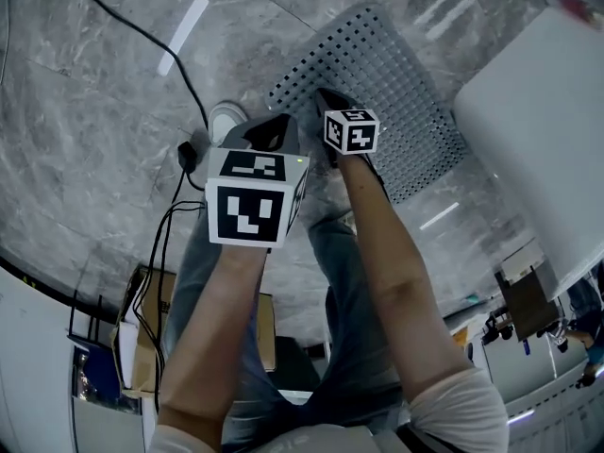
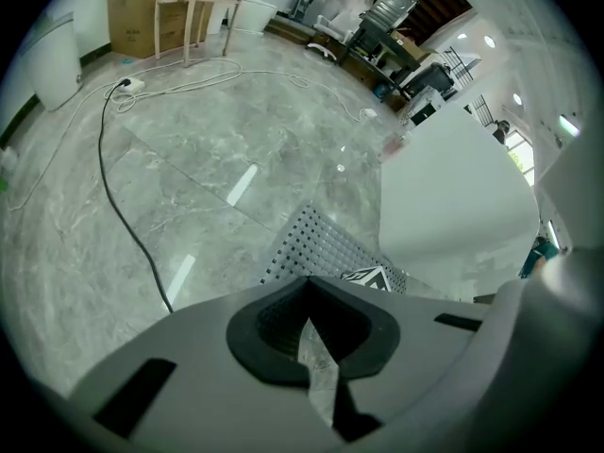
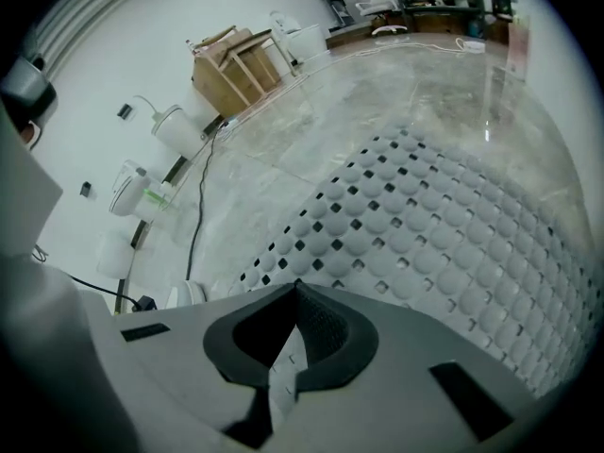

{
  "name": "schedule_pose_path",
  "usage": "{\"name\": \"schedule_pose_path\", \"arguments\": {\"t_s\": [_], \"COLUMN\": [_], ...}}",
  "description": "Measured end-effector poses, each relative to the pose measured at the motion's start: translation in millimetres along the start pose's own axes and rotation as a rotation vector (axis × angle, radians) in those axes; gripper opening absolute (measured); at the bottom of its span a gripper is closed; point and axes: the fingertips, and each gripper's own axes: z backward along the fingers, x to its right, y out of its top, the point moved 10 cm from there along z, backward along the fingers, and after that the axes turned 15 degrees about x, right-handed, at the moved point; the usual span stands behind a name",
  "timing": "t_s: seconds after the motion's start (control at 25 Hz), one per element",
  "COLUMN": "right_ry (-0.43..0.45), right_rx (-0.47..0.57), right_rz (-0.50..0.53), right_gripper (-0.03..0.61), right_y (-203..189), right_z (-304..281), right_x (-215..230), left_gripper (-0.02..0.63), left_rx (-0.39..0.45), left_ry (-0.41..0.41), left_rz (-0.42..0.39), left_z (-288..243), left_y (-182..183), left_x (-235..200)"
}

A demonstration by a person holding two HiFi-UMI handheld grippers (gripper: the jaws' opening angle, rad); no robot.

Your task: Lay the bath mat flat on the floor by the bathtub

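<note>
The pale perforated bath mat [image 1: 387, 92] [image 2: 330, 243] [image 3: 453, 215] lies spread flat on the grey marble floor, one long side next to the white bathtub [image 1: 547, 121] [image 2: 453, 187]. My right gripper [image 1: 328, 97] [image 3: 297, 286] hovers over the mat's near corner edge, jaws shut, and I see nothing pinched between them. Left of the mat, over bare floor, my left gripper [image 1: 269, 132] [image 2: 307, 295] is also shut and empty. In the left gripper view the right gripper's marker cube [image 2: 373, 276] shows just past the jaws.
A black cable [image 1: 142, 36] [image 2: 113, 187] runs across the floor to the left of the mat. A white shoe [image 1: 225, 121] stands just below the left gripper. Cardboard boxes [image 1: 142, 338] sit behind me, and a wooden stool [image 2: 189, 8] [image 3: 236, 59] stands by the far wall.
</note>
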Motion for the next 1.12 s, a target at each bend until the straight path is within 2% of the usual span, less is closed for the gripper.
{"name": "schedule_pose_path", "arguments": {"t_s": [0.12,0.28,0.4,0.6,0.72,0.84,1.12], "right_ry": [-0.013,-0.021,-0.025,-0.019,-0.021,-0.039,-0.107], "right_rx": [0.021,0.067,0.108,0.164,0.197,0.239,0.332], "right_rz": [0.015,0.009,-0.005,-0.019,-0.056,-0.081,-0.111], "right_gripper": [0.026,0.026,0.026,0.026,0.026,0.026,0.026], "right_y": [16,41,58,75,81,93,120], "right_z": [36,95,143,225,275,329,458], "right_x": [14,26,30,27,25,25,12], "left_gripper": [0.016,0.017,0.017,0.017,0.017,0.016,0.017], "left_rx": [0.009,0.000,0.005,0.091,0.125,0.137,0.119], "left_ry": [0.006,0.043,0.038,0.056,0.069,0.046,-0.073], "left_rz": [-0.050,-0.072,-0.107,-0.146,-0.122,-0.140,-0.318], "left_z": [-2,-7,-10,1,15,31,86], "left_y": [-4,-24,-39,-41,-32,-17,14], "left_x": [18,39,61,88,105,135,225]}}
